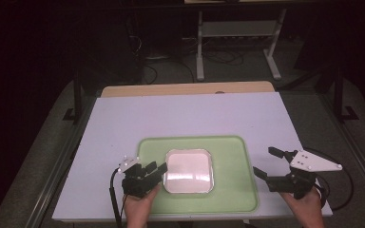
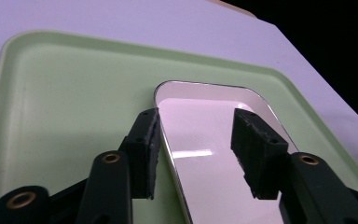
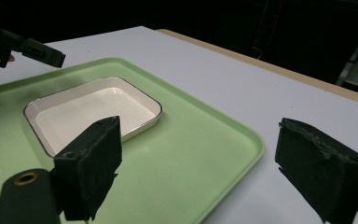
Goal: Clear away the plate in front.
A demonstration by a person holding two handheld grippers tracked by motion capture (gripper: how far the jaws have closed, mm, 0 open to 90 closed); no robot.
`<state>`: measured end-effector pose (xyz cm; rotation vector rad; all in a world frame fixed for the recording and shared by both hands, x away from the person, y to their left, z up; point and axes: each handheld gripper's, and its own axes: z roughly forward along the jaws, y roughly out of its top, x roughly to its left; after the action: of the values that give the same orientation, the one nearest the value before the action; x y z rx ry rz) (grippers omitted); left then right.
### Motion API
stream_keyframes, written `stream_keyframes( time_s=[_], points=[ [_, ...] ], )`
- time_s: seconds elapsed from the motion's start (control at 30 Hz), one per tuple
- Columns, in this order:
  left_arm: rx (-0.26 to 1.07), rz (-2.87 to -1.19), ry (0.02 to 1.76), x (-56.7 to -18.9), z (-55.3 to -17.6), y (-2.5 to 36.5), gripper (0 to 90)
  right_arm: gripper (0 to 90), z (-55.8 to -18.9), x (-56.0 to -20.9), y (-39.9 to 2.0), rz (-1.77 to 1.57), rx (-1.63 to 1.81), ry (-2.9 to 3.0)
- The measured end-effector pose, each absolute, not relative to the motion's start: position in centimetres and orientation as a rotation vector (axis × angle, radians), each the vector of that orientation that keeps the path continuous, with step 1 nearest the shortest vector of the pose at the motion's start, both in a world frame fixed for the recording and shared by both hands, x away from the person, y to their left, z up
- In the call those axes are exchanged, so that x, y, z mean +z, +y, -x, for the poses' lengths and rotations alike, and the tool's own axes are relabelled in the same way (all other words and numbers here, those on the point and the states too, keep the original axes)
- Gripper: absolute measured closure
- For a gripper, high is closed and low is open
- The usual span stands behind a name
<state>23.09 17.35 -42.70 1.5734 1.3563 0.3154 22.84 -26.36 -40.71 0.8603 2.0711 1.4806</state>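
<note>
White dish (image 1: 188, 171) lay mid-tray (image 1: 233, 199) on table (image 1: 190, 114). Left gripper (image 1: 158, 167) released, straddling dish's near rim (image 2: 168, 154); right gripper (image 1: 266, 162) wide open beside tray. Forearms cut off below.

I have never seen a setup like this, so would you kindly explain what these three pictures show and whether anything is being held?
A person sits at a white table and holds a hand-held gripper in each hand. The high view looks down from above; the other two pictures come from cameras riding on each gripper, looking along its black fingers. On the table lies a green tray, and in it a shallow white dish. The left gripper is open, its fingers straddling the dish's near-left rim without pressing it. The right gripper is open too, astride the tray's right edge. Nothing is held.
</note>
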Motion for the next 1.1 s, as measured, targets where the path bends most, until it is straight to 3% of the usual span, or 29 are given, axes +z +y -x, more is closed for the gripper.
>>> stream_keyframes(
  time_s=[0.37,1.1],
  points=[
    [0.309,-1.626,1.235,-41.8,-23.0,17.6,38.1,13.7,-22.8,-40.8,-26.3,-0.864,1.473,2.075],
    [0.353,-1.671,1.106,-40.8,-22.0,19.5,28.3,13.7,-23.0,-41.0,-26.2,-0.864,1.461,2.087]
  ],
)
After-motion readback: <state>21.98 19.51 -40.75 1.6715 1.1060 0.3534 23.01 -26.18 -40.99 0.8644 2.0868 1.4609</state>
